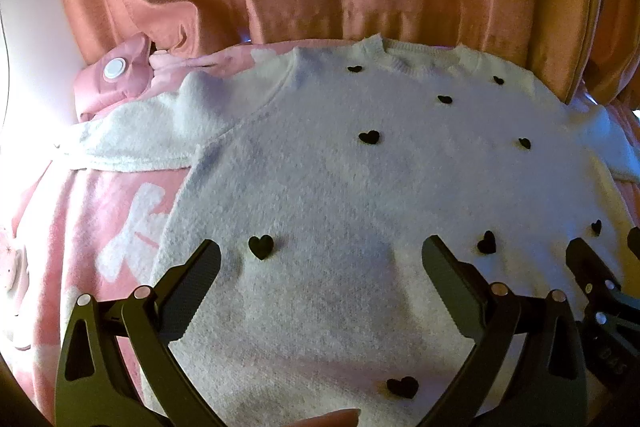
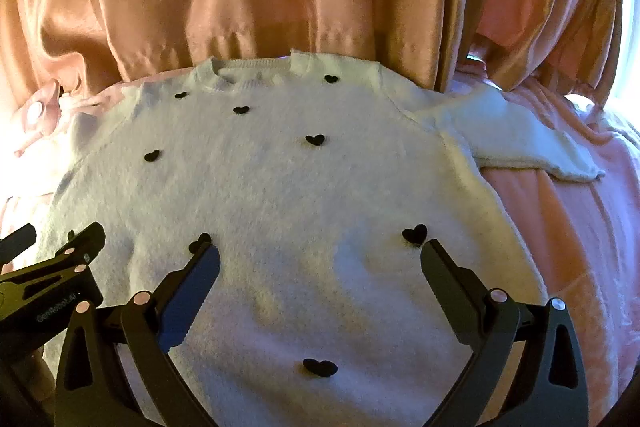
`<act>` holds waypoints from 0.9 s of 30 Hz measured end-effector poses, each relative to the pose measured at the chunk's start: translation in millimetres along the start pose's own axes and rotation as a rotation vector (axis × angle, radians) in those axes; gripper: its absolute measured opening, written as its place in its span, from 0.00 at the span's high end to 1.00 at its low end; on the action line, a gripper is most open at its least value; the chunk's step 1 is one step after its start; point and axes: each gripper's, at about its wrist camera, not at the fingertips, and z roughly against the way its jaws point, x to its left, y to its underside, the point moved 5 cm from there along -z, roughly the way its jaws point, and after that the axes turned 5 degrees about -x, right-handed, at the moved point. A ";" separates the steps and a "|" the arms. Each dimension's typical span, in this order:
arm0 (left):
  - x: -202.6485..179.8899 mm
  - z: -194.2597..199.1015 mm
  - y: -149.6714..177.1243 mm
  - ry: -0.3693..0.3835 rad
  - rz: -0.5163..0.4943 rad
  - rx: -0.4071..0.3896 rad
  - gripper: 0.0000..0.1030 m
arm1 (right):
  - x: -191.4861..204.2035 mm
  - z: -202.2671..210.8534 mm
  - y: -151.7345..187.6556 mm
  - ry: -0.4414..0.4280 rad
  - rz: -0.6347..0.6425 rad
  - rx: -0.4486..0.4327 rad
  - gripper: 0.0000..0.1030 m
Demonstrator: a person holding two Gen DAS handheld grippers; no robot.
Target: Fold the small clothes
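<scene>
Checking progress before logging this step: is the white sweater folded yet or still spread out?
Spread out. The sweater lies flat, front up, neckline at the far edge, both sleeves out sideways, no fold visible.

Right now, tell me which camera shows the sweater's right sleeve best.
The right wrist view. There the right sleeve lies whole, spread sideways on the pink blanket, cuff included. In the left wrist view the same sleeve is squeezed against the frame's right edge, cuff cut off.
</scene>
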 end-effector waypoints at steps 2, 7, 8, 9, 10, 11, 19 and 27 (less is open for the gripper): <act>1.1 -1.1 0.6 0.000 0.002 0.002 0.04 | 0.6 0.6 0.1 0.001 0.001 -0.003 0.05; 1.6 -6.0 3.7 -0.002 0.002 0.017 0.04 | 1.0 -1.2 1.2 0.004 0.000 0.005 0.05; 1.4 -6.4 4.1 0.002 0.003 0.020 0.04 | 1.5 -1.6 1.3 0.004 -0.001 0.008 0.05; 1.0 -6.4 4.0 0.002 0.002 0.018 0.04 | 1.7 -2.3 1.2 0.003 -0.003 0.011 0.05; 0.9 -5.9 3.9 0.002 -0.001 0.014 0.04 | 2.3 -2.8 1.0 0.001 -0.004 0.012 0.05; -0.5 -6.3 2.8 0.001 -0.003 0.013 0.04 | 2.4 -2.8 0.7 0.000 -0.005 0.012 0.05; 0.2 -7.0 2.3 0.002 0.001 0.018 0.04 | 3.8 -3.5 1.7 -0.002 -0.003 0.010 0.05; -1.7 -7.8 2.7 0.000 -0.002 0.017 0.04 | 4.0 -3.4 0.9 -0.002 -0.003 0.010 0.05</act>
